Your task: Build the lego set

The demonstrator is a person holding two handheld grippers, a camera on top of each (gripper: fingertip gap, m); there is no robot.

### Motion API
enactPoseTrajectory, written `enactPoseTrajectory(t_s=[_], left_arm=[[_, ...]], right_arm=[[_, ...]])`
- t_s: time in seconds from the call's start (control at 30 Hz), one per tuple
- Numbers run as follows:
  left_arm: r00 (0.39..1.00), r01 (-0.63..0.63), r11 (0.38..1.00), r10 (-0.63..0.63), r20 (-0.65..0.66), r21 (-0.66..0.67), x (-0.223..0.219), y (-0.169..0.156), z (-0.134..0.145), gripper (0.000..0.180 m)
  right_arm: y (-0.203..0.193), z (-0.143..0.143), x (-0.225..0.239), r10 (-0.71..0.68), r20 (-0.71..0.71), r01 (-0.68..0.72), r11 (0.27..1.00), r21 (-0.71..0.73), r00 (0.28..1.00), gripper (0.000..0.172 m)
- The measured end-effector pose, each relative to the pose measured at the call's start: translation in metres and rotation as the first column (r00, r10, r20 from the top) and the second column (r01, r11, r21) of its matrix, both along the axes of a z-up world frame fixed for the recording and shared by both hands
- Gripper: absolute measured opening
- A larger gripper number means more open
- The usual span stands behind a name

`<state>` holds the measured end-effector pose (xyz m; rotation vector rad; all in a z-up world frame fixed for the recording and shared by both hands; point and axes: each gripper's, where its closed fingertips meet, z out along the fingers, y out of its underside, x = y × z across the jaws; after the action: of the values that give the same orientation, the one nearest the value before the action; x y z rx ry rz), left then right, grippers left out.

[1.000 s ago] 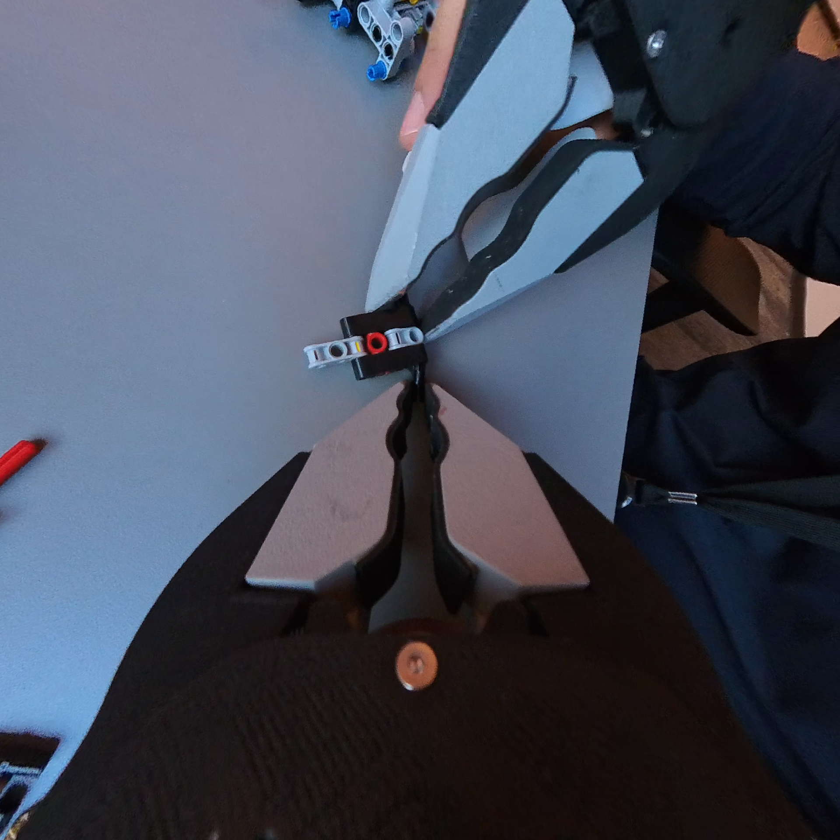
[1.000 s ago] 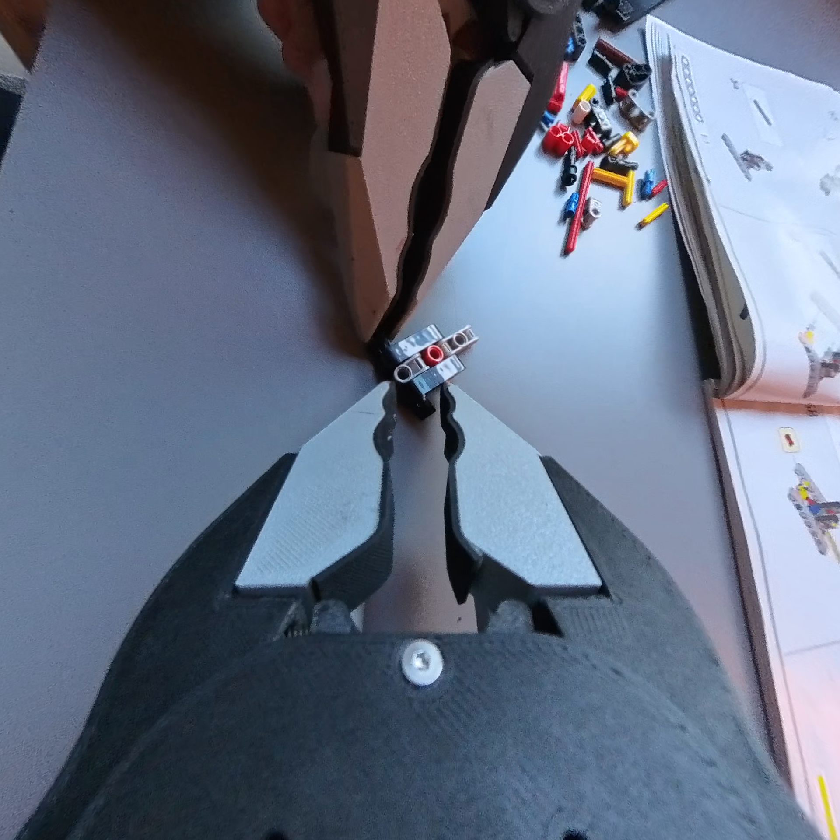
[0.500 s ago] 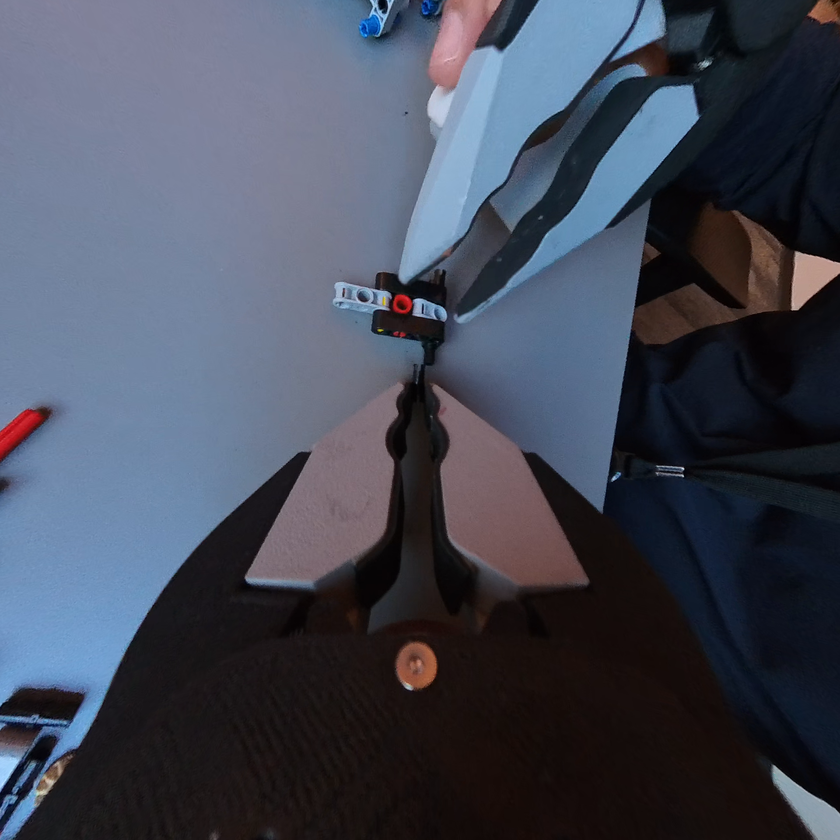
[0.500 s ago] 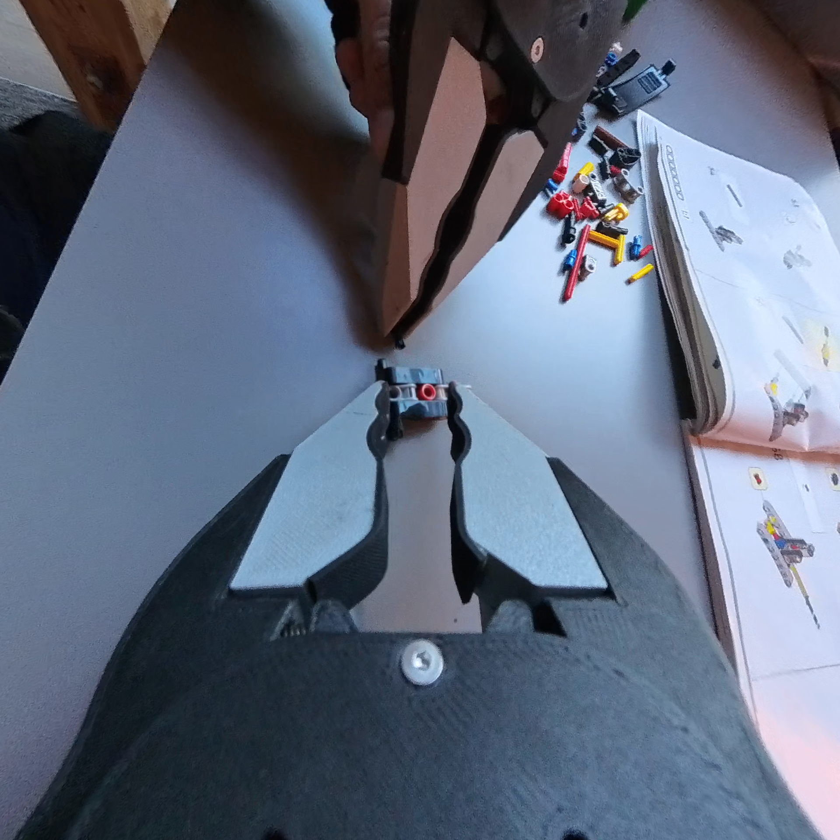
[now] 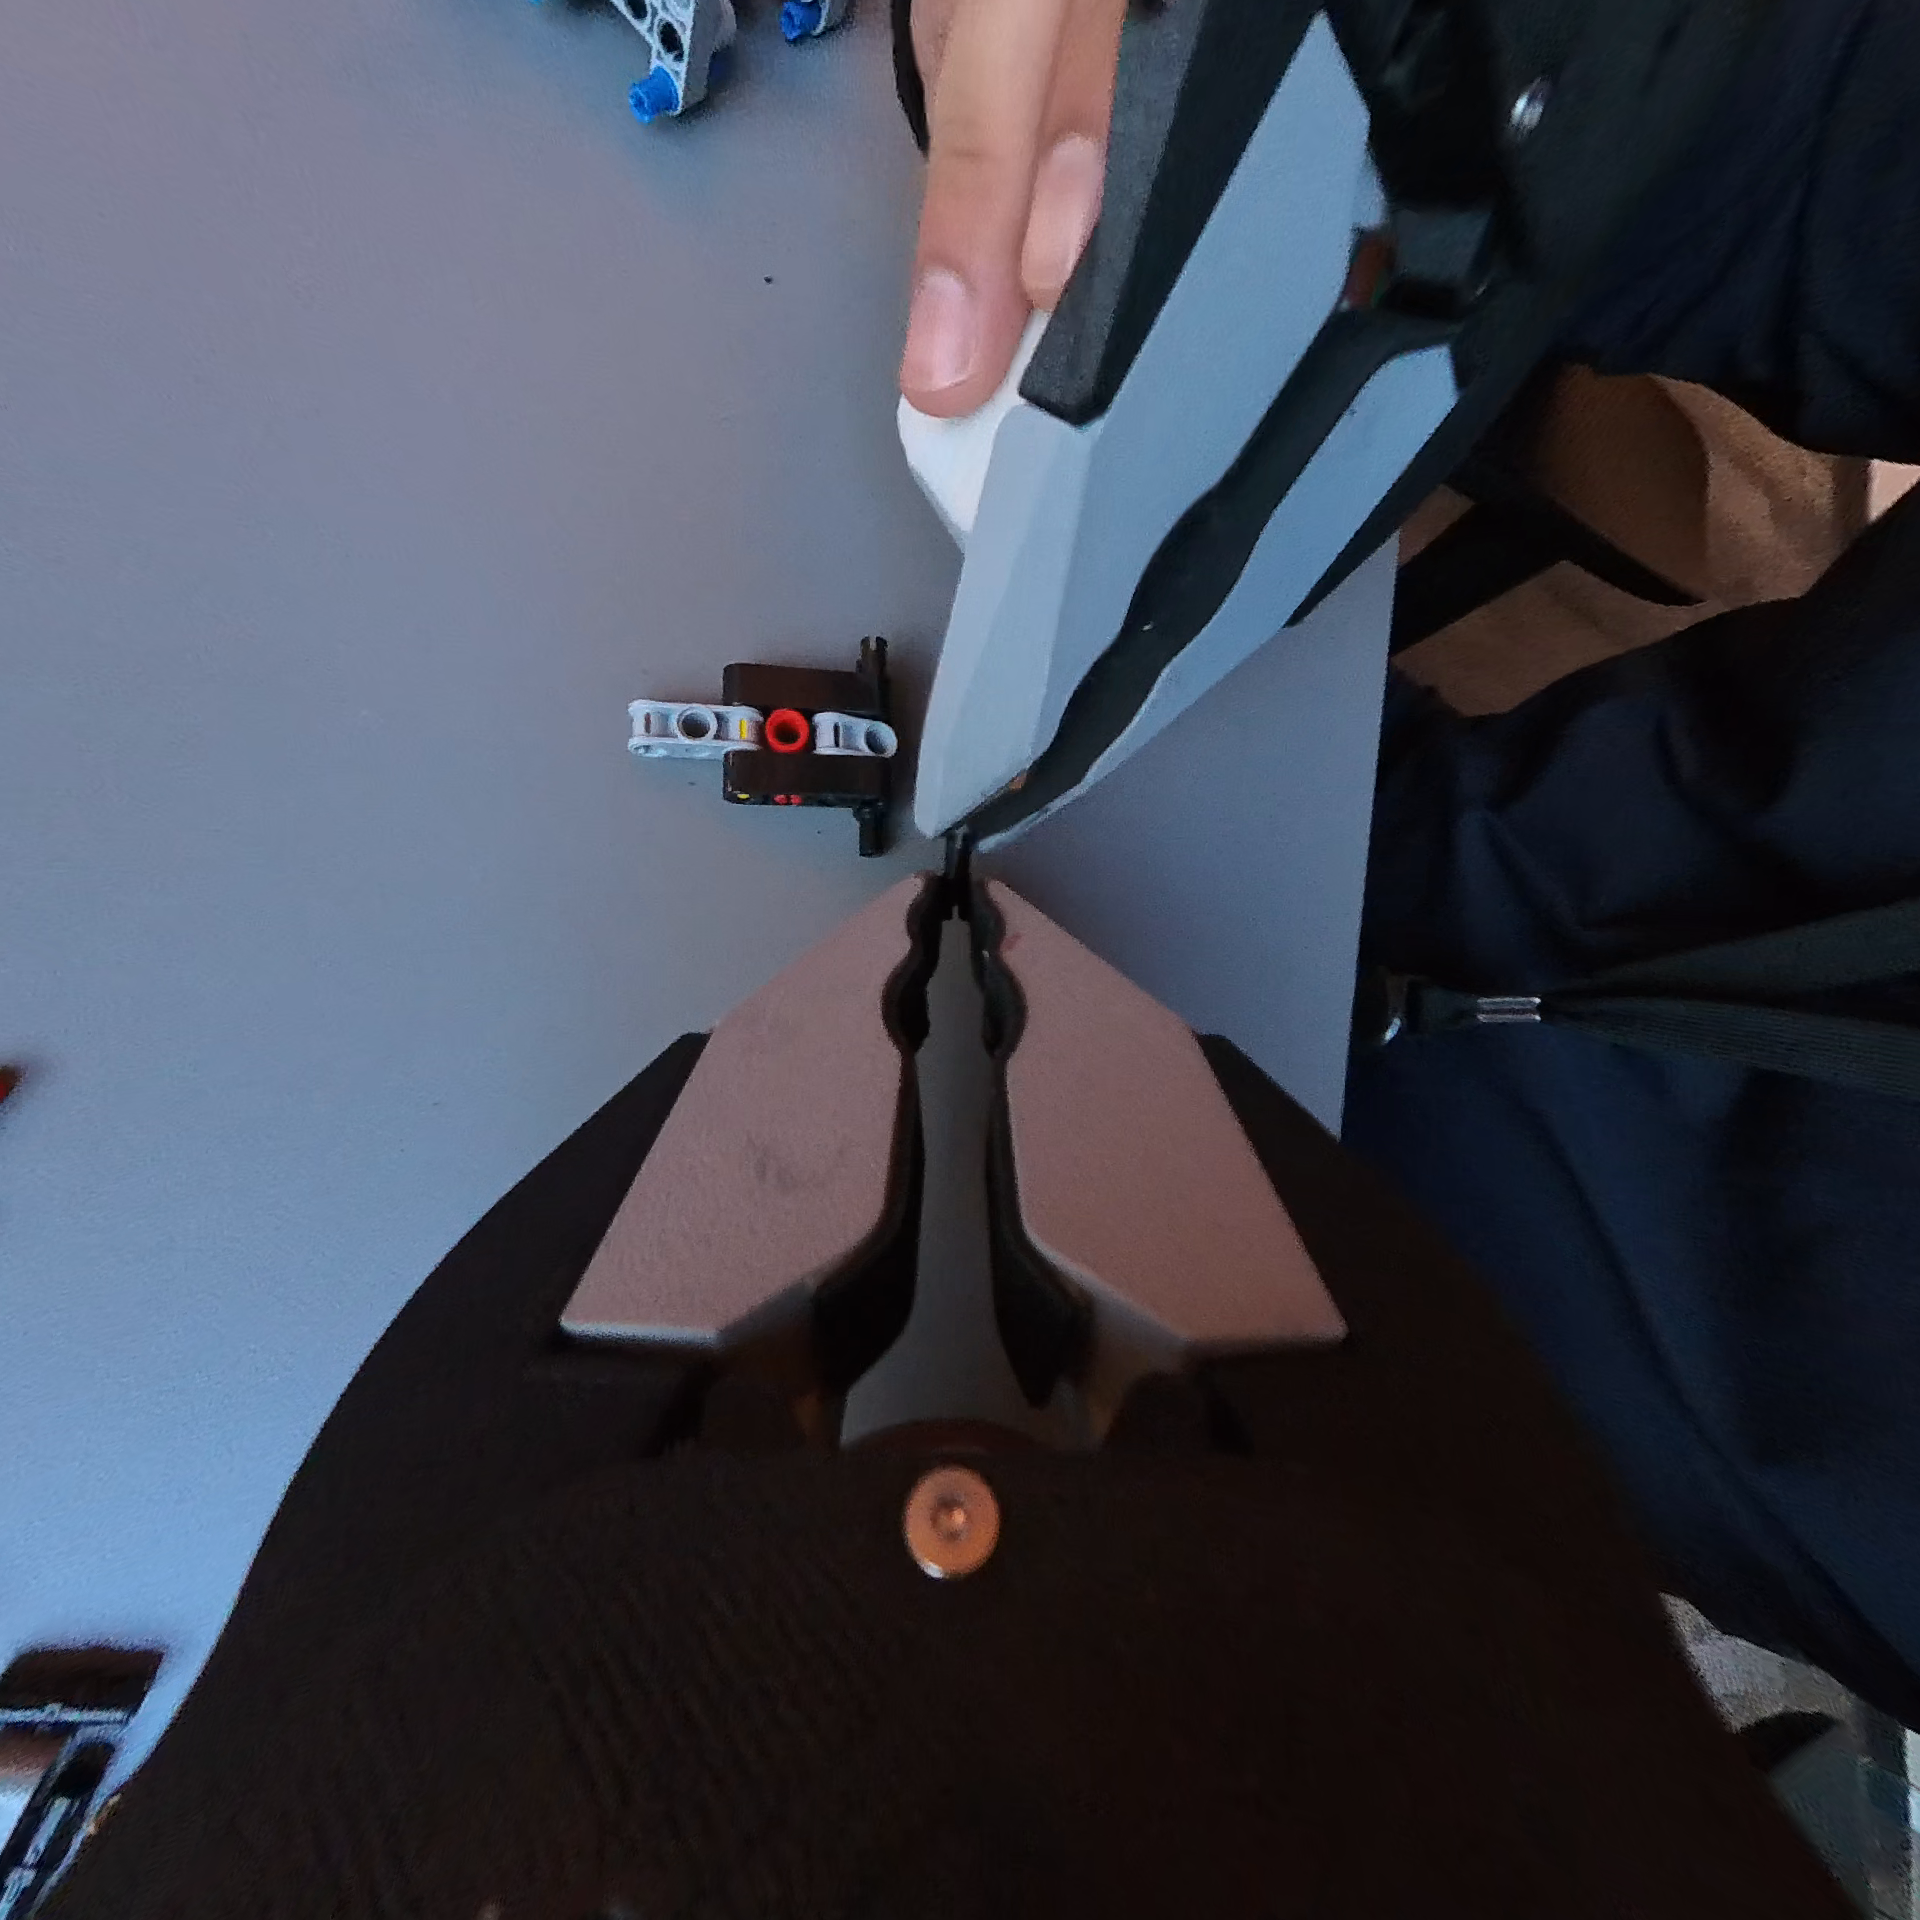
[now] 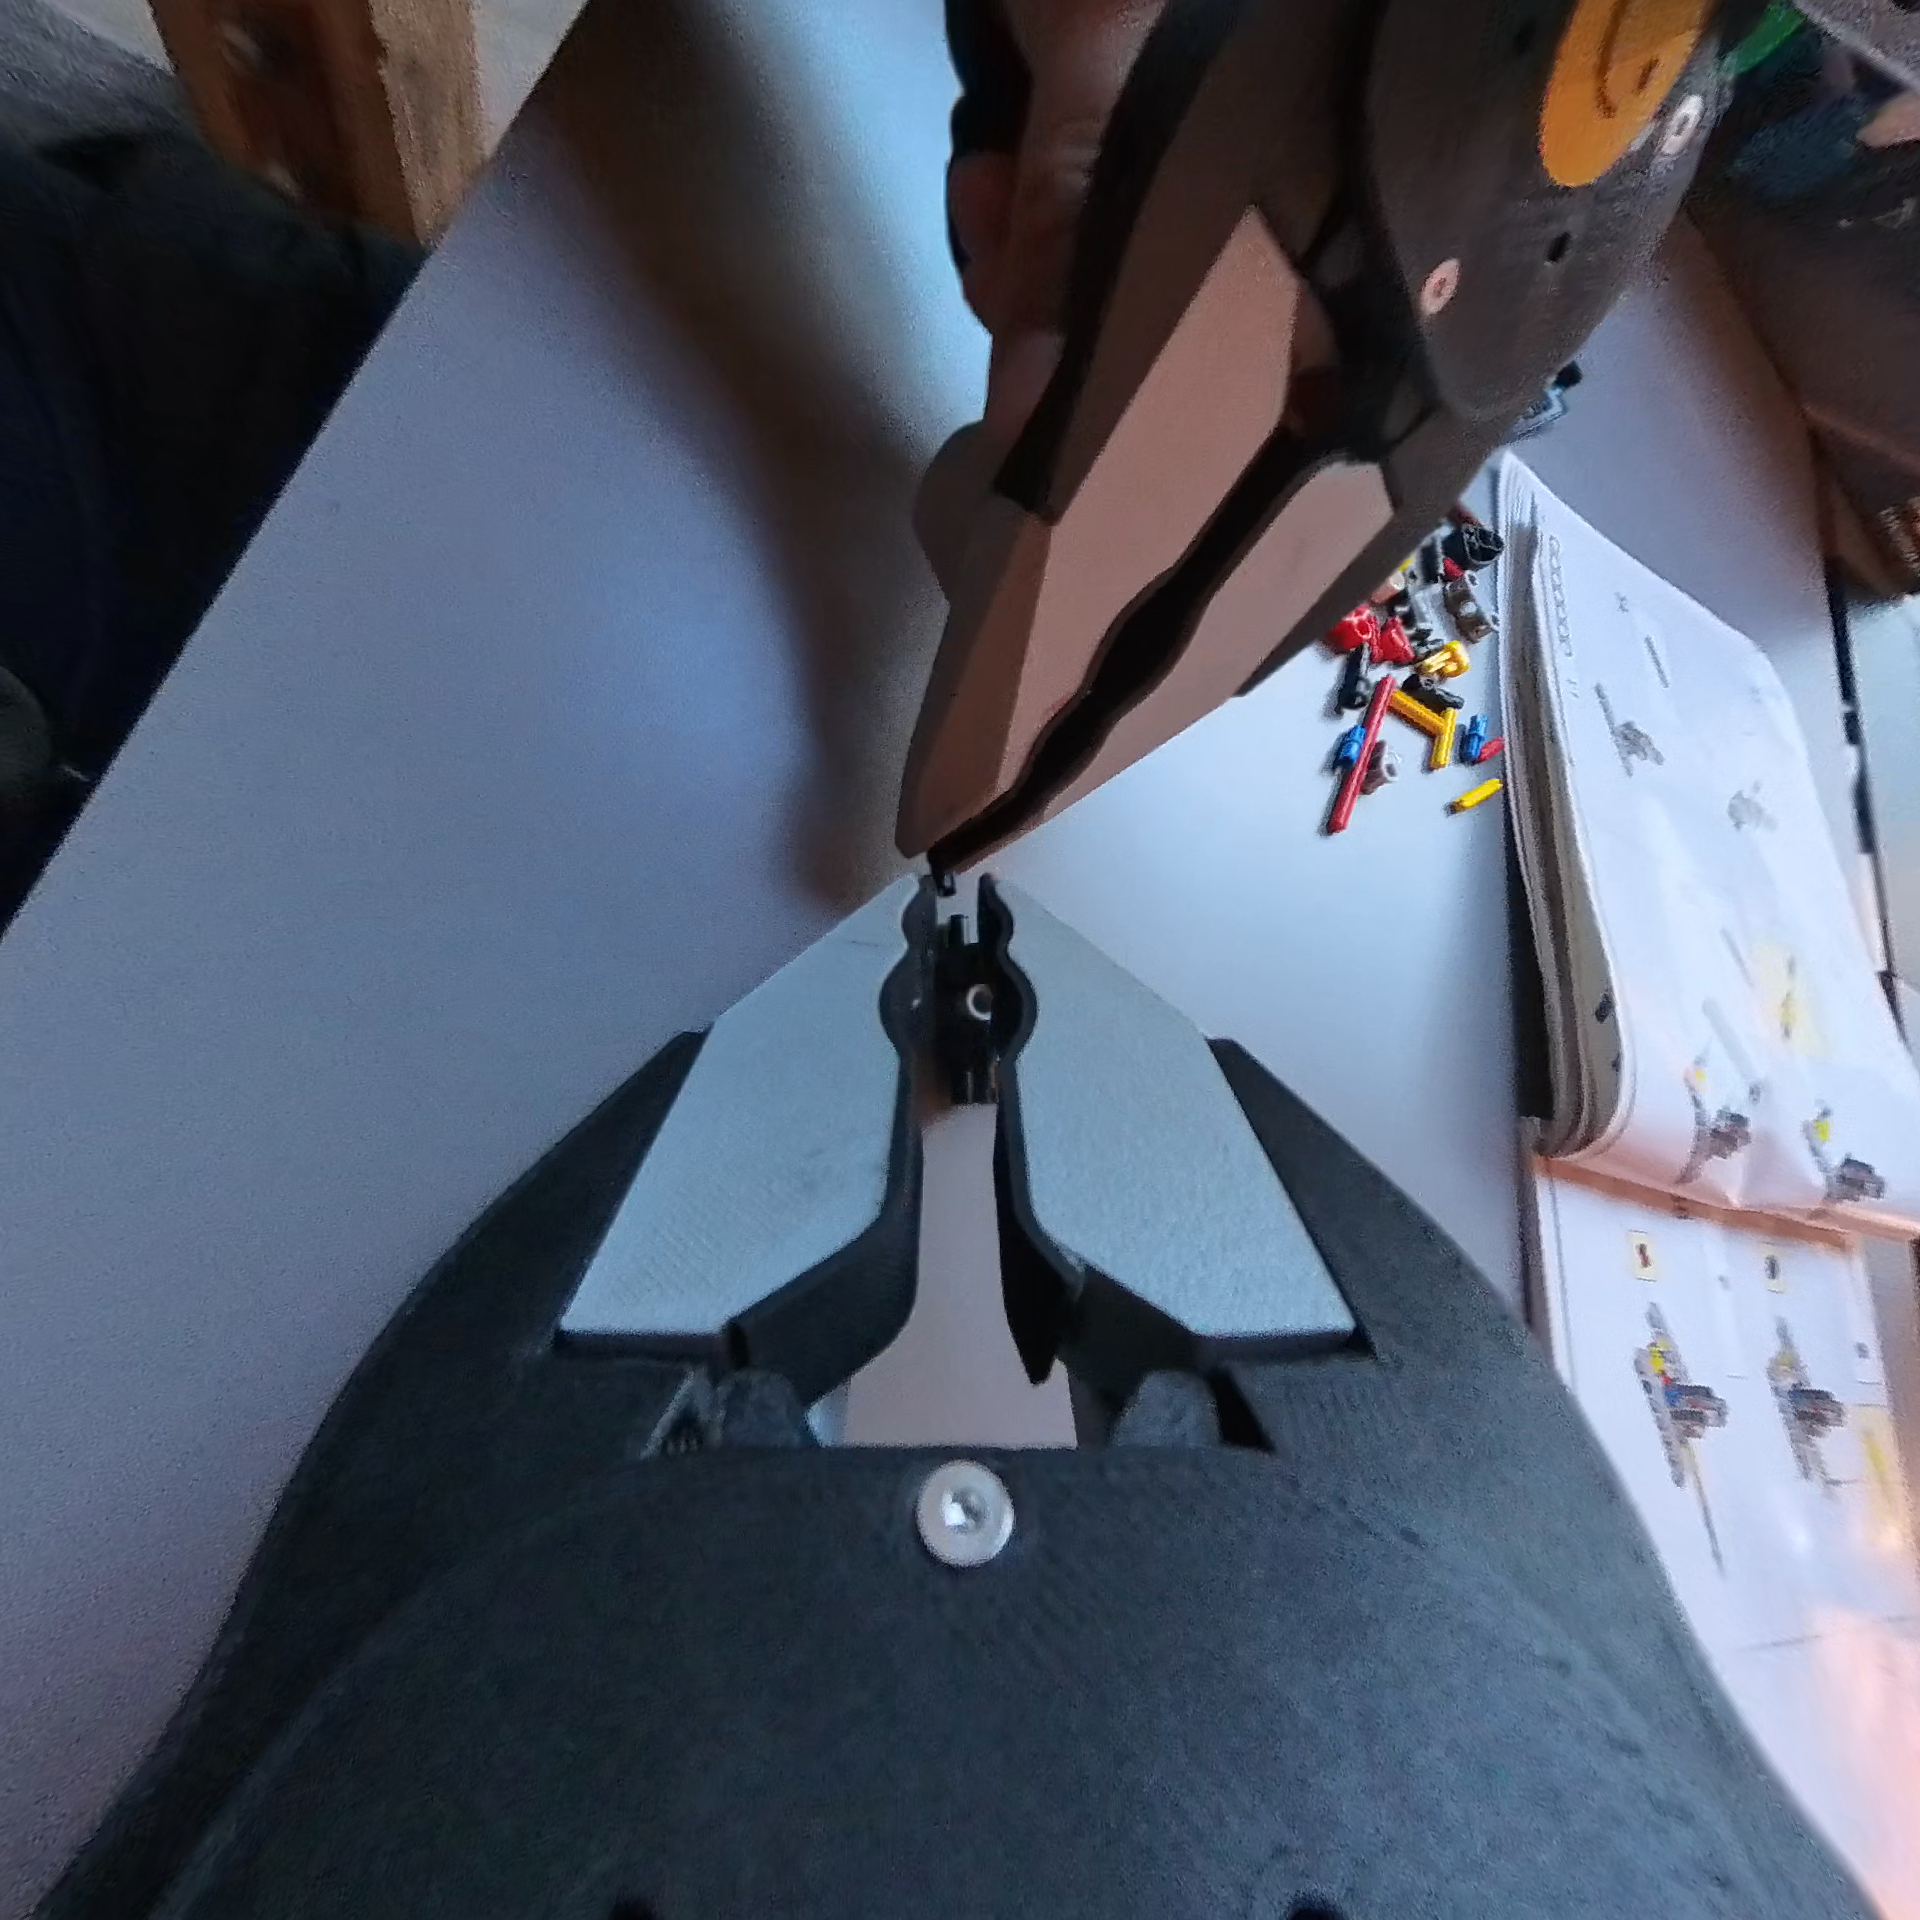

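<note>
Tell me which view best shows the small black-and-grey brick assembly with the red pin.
The left wrist view: the brick assembly lies fully visible on the grey table, sharp and unobstructed. The right wrist view shows at most a blurred dark shape at the right gripper.

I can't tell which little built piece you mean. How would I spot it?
On the grey table, look mid-picture in the left wrist view, just left of the pale grey finger coming from above. A small black block lies there alone. Only it carries a pale grey holed beam with a red ring in the middle.
</note>
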<state>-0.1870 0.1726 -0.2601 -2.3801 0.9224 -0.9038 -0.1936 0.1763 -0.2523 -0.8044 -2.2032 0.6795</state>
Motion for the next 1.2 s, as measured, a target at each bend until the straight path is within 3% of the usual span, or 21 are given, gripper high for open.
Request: enactPoseTrajectory(t_s=[0.4,1.2], left_arm=[[0.999,-0.012,1.000,0.013,0.039,-0.011,-0.0005,0.0021,0.0009,0.002],[0.998,-0.018,1.000,0.018,0.065,0.001,-0.0018,0.0045,0.0005,0.002]], right_arm=[[-0.0015,-0.0013,-0.0030,-0.010,-0.033,0.013,0.996,0.089,0.999,0.000],[0.0011,-0.0048,-0.0018,-0.024,-0.019,0.026,0.997,0.068,1.000,0.000]])
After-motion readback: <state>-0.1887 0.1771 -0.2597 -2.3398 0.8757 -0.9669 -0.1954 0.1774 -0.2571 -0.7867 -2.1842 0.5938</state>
